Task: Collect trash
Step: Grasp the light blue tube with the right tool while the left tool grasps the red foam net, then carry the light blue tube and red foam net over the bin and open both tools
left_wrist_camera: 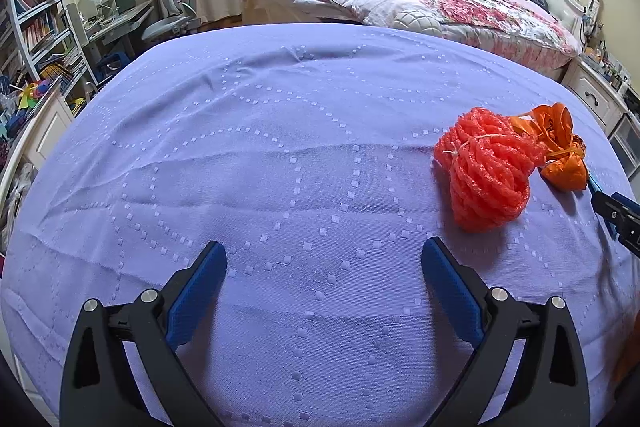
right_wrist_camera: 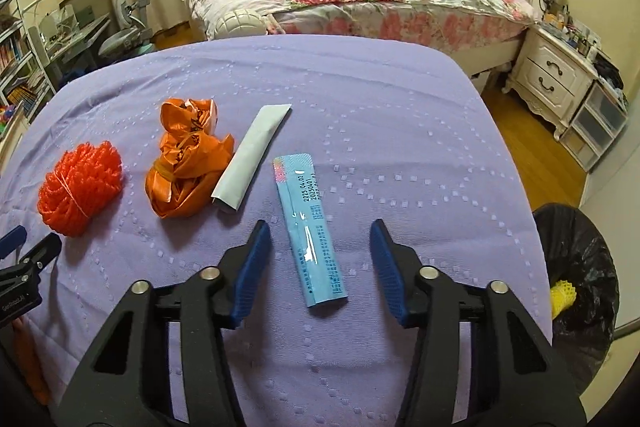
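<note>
Here, a flat blue packet [right_wrist_camera: 310, 233] lies on the purple-covered tabletop [right_wrist_camera: 420, 155], its long axis running from 12 to 6 o'clock, between the part-open jaws of the right tool [right_wrist_camera: 318, 267], which do not touch it. It looks light, thin and slippery; pinching across its narrow middle seems best. The left tool [left_wrist_camera: 324, 289] gapes wide, empty.

Right gripper [left_wrist_camera: 618, 215]: in the left wrist view only its tips show, the rest is cut by the right edge.
Orange plastic bag [left_wrist_camera: 560, 151]: its left part is hidden behind the red foam net [left_wrist_camera: 486, 171].
Trash bin [right_wrist_camera: 580, 267]: cut by the right edge (only a part of the black liner shows).
Blue sachet [right_wrist_camera: 310, 231]: the small print is too small to read, except for a date.
Left gripper [right_wrist_camera: 24, 259]: cut by the left edge.
</note>
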Action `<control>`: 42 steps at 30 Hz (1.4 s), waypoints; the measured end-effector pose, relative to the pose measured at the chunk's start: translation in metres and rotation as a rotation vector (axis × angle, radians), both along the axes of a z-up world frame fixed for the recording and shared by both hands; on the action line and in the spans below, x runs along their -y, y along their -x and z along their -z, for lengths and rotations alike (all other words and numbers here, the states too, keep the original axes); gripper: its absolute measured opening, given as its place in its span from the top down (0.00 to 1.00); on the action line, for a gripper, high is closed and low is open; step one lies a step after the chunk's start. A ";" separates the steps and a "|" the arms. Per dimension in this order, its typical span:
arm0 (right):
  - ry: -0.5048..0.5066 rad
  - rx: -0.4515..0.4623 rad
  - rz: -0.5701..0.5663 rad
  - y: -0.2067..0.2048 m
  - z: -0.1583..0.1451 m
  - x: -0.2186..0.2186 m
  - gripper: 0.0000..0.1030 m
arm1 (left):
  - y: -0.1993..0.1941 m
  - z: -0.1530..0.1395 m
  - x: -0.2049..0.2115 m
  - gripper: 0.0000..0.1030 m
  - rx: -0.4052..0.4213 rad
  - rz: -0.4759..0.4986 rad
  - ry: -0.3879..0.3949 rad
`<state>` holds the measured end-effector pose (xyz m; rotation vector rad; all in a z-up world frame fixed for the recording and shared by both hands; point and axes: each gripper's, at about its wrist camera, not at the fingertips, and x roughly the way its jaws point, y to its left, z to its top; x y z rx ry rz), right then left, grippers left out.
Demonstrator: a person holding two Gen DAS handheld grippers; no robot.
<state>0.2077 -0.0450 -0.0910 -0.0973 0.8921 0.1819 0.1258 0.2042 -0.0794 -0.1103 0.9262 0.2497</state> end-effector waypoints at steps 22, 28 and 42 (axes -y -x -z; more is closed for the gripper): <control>-0.026 0.021 0.040 -0.007 0.000 0.019 0.83 | 0.011 -0.019 0.047 0.07 0.160 0.166 0.032; -0.008 0.024 0.038 -0.011 0.000 0.017 0.83 | -0.008 -0.021 0.063 0.07 0.172 0.185 0.019; -0.013 0.023 0.035 -0.012 0.000 0.017 0.81 | -0.045 -0.011 0.061 0.50 0.074 0.193 0.068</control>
